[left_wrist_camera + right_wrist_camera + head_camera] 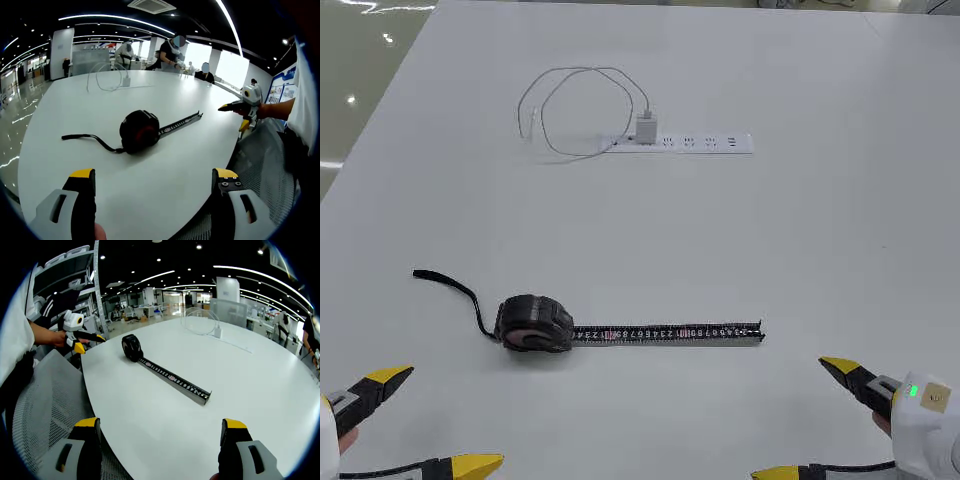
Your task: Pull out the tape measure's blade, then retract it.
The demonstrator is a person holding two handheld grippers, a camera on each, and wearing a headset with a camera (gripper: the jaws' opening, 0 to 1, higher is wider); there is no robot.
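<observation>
A black tape measure (pixel 533 323) lies on the white table (pixel 650 230), its dark blade (pixel 667 333) drawn out to the right with the end hook (pixel 758 331) resting on the surface. A black wrist strap (pixel 448 286) trails left of the case. My left gripper (pixel 420 420) sits open at the near left edge, apart from the case (pixel 140 131). My right gripper (pixel 815 418) sits open at the near right, short of the blade tip (pixel 204 397). In the right gripper view the case (pixel 132 347) lies at the far end of the blade. Neither gripper touches anything.
A white power strip (pixel 692 143) with a plugged charger (pixel 647 130) and a looped white cable (pixel 570 105) lies at the far side of the table. Several people stand at the table's far end (pixel 172 50). A mesh chair (pixel 50 395) is by the near edge.
</observation>
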